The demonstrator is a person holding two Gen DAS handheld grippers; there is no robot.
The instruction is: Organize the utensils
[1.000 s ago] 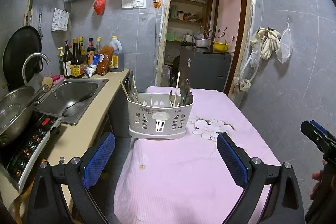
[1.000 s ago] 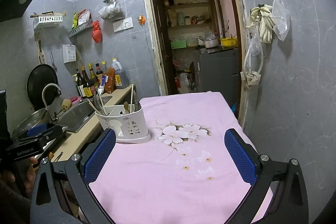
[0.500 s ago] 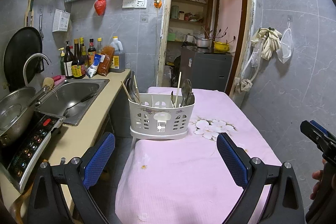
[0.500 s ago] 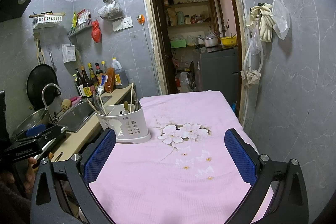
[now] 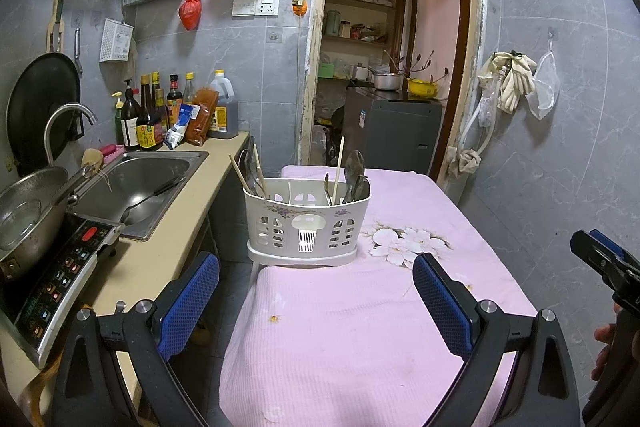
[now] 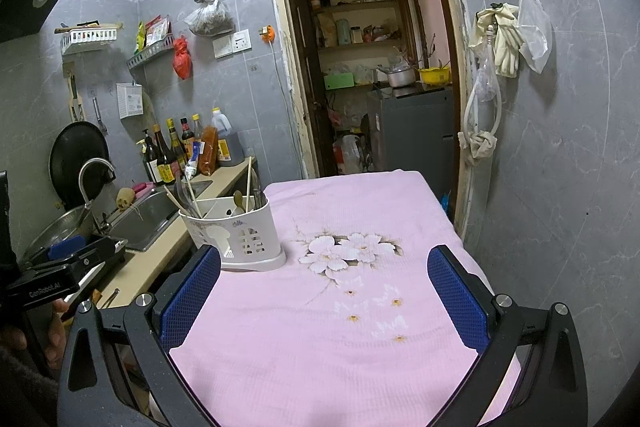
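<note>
I hold my left gripper (image 5: 316, 291) and right gripper (image 6: 324, 287) above the pink tablecloth (image 5: 360, 327), jaws spread wide, empty. The white utensil caddy (image 5: 306, 227), holding spoons (image 5: 355, 169) and chopsticks (image 5: 339, 163), stands at the table's far left edge, beside the sink counter (image 5: 176, 239).

"GenRobot.AI" is printed on the left gripper (image 6: 52, 281)
</note>
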